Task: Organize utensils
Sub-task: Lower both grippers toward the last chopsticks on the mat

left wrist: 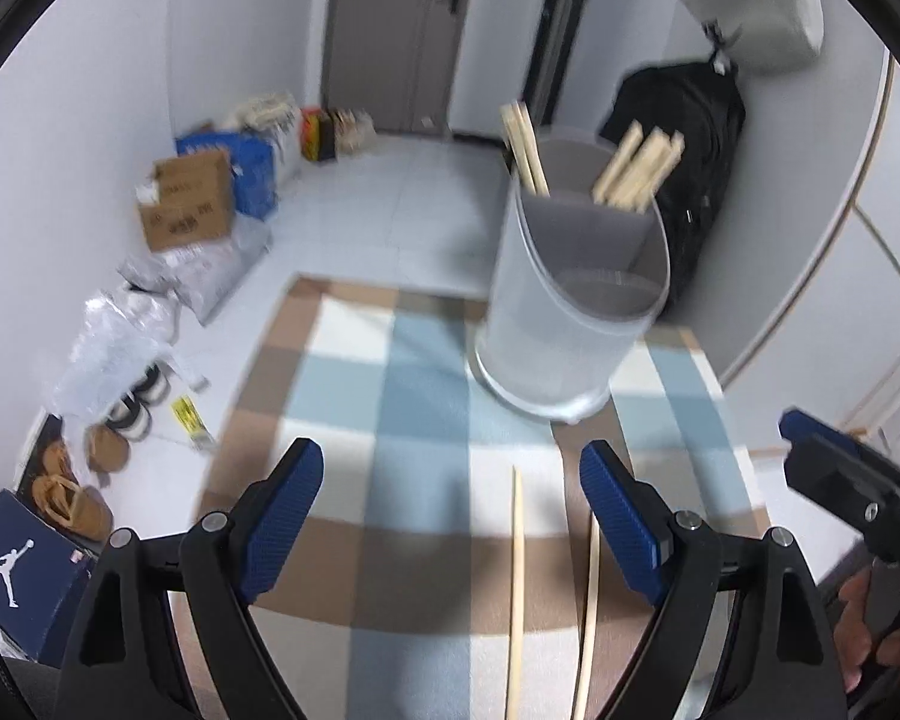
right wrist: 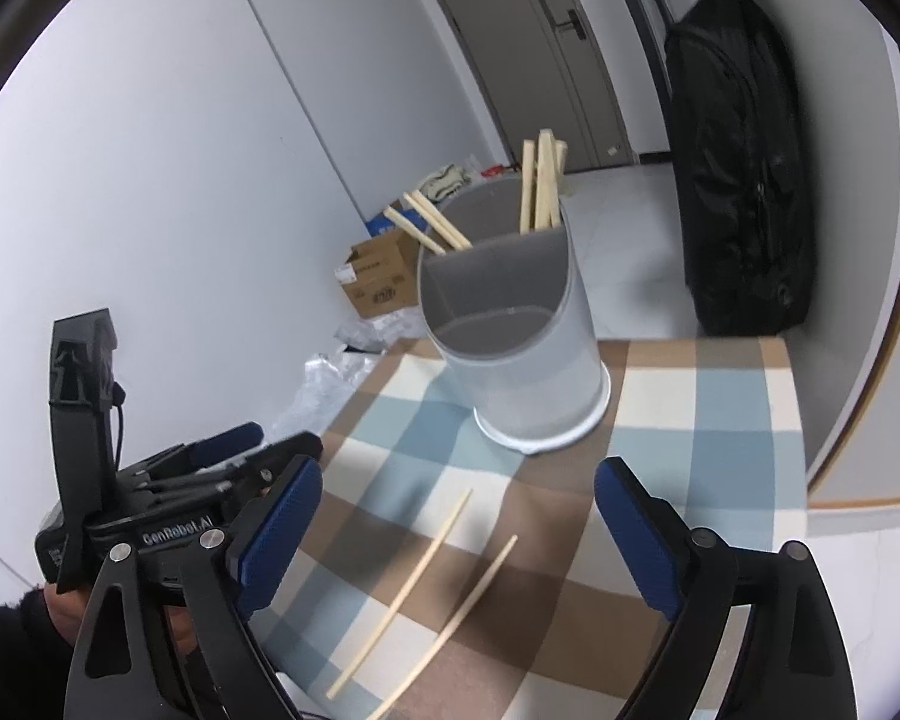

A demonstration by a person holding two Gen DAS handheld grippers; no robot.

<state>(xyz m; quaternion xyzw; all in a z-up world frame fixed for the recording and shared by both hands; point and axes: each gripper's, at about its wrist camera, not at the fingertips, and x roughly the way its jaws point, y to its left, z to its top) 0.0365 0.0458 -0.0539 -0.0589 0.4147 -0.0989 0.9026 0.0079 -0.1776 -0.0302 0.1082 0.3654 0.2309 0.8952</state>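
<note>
Here, two loose chopsticks (right wrist: 426, 594) are lying on the checked cloth of the desk (right wrist: 720, 384), well in front of the grey utensil holder (right wrist: 522, 360), whose rear compartments are holding more chopsticks (right wrist: 543, 180). The left claw (left wrist: 450, 516) is being held wide above the loose pair, gripping nothing. The right claw (right wrist: 456, 540) is likewise spread wide and empty, over the same pair.
</note>
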